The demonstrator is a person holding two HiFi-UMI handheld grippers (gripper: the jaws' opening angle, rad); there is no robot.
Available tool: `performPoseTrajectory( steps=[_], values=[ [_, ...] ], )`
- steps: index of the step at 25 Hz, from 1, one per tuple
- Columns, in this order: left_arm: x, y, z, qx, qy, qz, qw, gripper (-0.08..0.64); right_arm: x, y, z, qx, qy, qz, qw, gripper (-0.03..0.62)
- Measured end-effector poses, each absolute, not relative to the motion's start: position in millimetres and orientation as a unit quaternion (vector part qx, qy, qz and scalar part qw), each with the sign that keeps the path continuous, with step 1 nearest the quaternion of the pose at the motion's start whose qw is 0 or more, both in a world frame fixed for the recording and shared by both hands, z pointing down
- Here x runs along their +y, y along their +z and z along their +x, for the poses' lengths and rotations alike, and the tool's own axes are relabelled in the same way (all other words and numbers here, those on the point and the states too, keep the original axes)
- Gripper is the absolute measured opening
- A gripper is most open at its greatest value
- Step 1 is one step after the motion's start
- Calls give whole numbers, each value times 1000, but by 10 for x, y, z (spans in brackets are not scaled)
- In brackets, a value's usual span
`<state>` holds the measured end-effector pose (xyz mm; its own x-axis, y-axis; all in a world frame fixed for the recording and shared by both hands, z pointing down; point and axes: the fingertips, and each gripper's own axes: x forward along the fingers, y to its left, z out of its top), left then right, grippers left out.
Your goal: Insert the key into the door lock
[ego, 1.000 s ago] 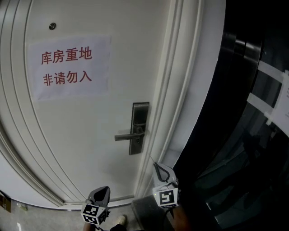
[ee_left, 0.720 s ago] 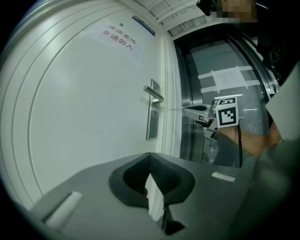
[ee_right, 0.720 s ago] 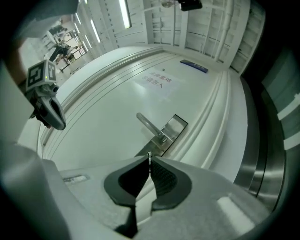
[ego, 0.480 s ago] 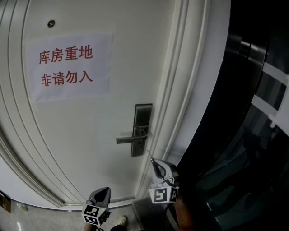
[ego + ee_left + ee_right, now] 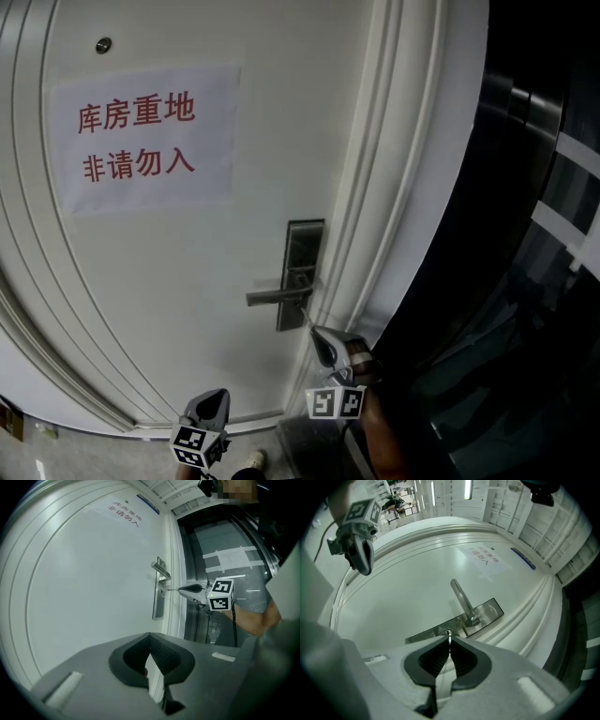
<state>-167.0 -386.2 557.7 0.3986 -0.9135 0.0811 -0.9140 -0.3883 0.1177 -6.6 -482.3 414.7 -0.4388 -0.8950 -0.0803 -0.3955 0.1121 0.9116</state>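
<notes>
Near door edge (image 5: 336,244), key (image 5: 449,641) at keyhole (image 5: 161,592) (handle (image 5: 461,597) above).

head view: down onto door (image 5: 187,281) | right gripper view: close; left: farther | shared: lock plate (image 5: 307,244)

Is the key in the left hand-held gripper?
No, the right hand-held gripper pinches the key; the left hand-held gripper holds nothing.

White door (image 5: 187,281), red-lettered white notice (image 5: 141,141), silver lock plate (image 5: 305,246)
</notes>
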Motion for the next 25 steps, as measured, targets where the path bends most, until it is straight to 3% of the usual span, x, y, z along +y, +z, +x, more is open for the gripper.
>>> performPoseTrajectory(
  steps=[25],
  values=[
    [-4001, 5668, -1793, -552, 1, 830, 81, 2, -5099, 4237, -197, -666, -512, 453, 300, 11]
  ],
)
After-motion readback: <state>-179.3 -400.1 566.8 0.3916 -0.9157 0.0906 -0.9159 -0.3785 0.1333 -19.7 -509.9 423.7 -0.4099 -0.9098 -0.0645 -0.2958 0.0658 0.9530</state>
